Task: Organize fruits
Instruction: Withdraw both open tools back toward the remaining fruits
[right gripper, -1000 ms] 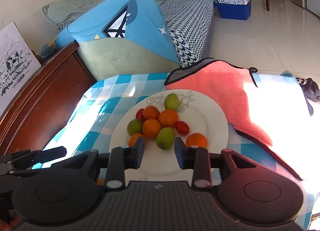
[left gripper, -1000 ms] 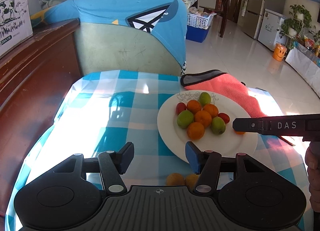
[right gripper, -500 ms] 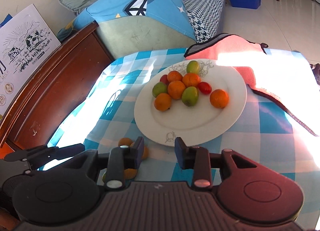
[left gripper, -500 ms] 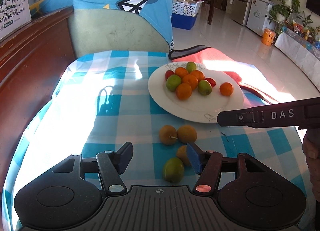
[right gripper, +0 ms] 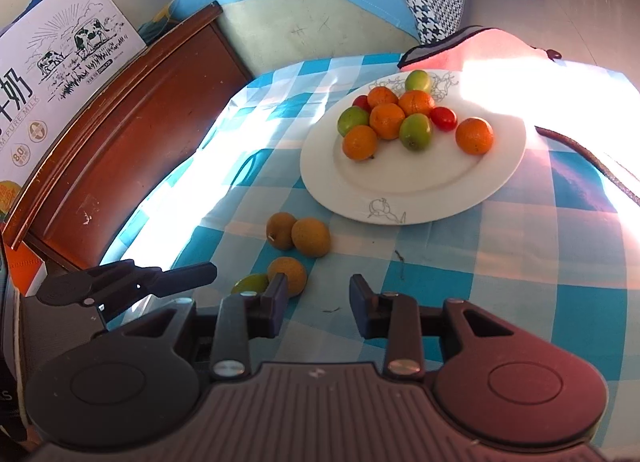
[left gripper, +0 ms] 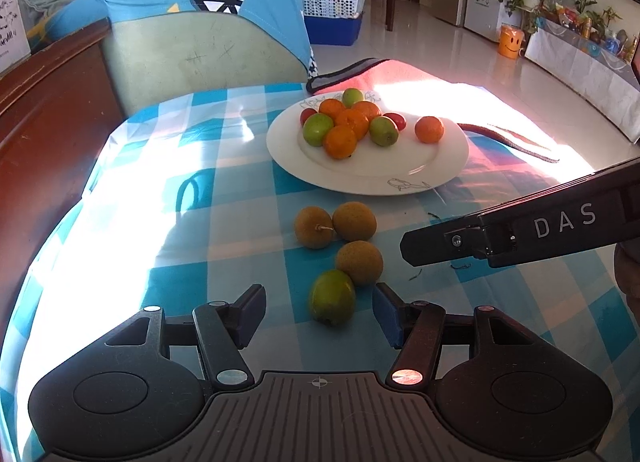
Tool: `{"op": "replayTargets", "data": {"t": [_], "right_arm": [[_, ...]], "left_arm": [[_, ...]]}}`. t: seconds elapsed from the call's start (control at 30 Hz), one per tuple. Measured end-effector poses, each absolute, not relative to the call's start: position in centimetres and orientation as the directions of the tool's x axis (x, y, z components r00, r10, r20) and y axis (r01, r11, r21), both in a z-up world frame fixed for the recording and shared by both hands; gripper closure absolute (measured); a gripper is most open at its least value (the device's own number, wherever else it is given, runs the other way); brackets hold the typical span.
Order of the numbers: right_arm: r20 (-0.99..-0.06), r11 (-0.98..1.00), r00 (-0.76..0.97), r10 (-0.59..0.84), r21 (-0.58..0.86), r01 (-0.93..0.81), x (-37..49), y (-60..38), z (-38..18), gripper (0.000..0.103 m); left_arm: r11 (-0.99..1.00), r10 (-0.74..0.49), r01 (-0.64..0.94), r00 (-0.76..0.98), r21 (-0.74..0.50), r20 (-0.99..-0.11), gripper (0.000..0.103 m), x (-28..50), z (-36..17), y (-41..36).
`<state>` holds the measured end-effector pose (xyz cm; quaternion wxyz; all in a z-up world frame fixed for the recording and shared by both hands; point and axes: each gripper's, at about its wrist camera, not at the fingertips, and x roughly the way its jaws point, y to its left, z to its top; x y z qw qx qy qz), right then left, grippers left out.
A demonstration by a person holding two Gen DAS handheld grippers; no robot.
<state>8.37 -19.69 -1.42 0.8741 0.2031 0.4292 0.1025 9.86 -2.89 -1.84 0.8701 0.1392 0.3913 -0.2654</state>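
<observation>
A white plate [left gripper: 360, 177] [right gripper: 420, 189] on the blue checked tablecloth holds several oranges, green fruits and small red ones. In front of it three brown fruits [left gripper: 354, 221] [right gripper: 311, 237] and one green fruit [left gripper: 332, 296] [right gripper: 252, 284] lie loose on the cloth. My left gripper [left gripper: 319, 312] is open, and the green fruit lies between its fingers with a gap on both sides. My right gripper [right gripper: 319, 308] is open over bare cloth with nothing between its fingers; the nearest brown fruit [right gripper: 290, 270] sits just behind its left finger. Each gripper shows in the other's view, the right [left gripper: 520, 221] and the left [right gripper: 132, 282].
A pink towel [left gripper: 400, 73] [right gripper: 480, 49] lies behind the plate. A dark wooden frame [right gripper: 120, 133] runs along the table's left side, with a milk carton box [right gripper: 60, 57] behind it. A sofa under a blue cover [left gripper: 200, 9] stands at the far end.
Both views have pulled back from the plate and sunk toward the cloth. The loose fruits came into sight, and the green one now lies between the left gripper's fingers.
</observation>
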Motion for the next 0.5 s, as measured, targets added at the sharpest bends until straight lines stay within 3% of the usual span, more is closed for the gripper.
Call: {"op": "replayTargets", "data": {"t": [0.5], "right_arm": [[-0.702,0.886,0.597,0.389,0.463,-0.033,9.8,-17.9,-2.4,0.068]], "left_arm": [[0.843,-0.37,0.537,0.563,-0.013,-0.739,0.048,10.5,-2.7,-2.2]]}}
